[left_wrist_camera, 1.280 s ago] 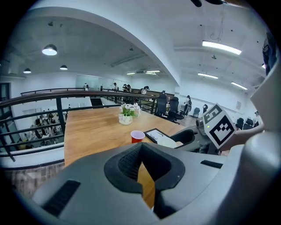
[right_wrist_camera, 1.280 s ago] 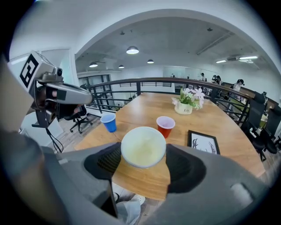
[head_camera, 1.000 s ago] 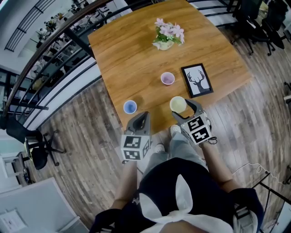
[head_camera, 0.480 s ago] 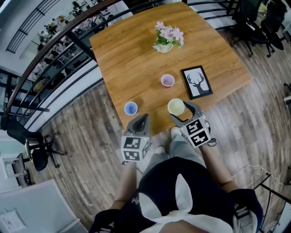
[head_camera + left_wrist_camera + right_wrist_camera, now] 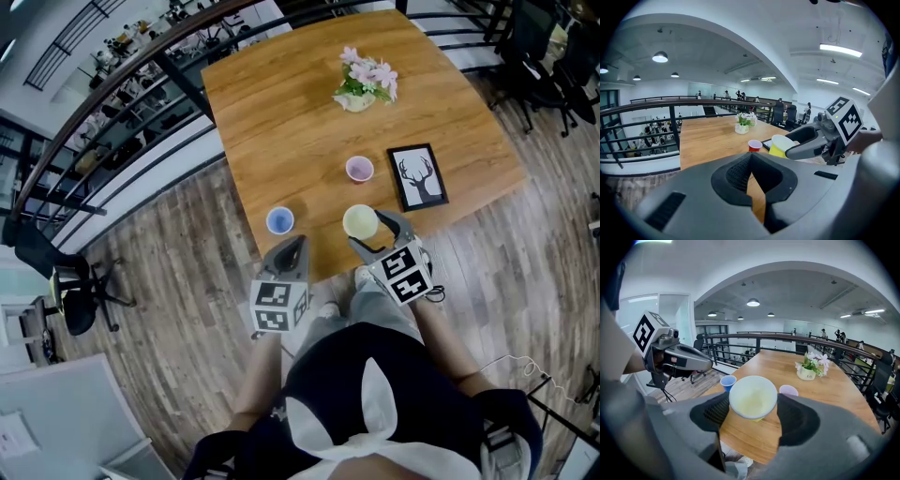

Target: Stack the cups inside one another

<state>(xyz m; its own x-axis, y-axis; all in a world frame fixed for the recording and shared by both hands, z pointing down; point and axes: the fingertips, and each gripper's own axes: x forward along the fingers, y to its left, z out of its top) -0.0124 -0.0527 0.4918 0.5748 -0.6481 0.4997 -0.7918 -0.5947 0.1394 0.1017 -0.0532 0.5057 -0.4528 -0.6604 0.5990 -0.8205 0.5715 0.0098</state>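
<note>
The right tongs point(image 5: 375, 228) are clamped on the yellow cup point(image 5: 360, 222), jaws pressing its sides just under the rim, and hold it over the near edge of the bench point(image 5: 281, 122). The left tongs point(image 5: 291, 246) are together with nothing between them, at the same edge, just short of the blue cup point(image 5: 279, 220). The pink cup point(image 5: 359, 169) stands farther in, beside a framed deer picture point(image 5: 418, 176). A flower pot point(image 5: 364, 82) sits near the far side. All three cups are apart, none nested
</note>
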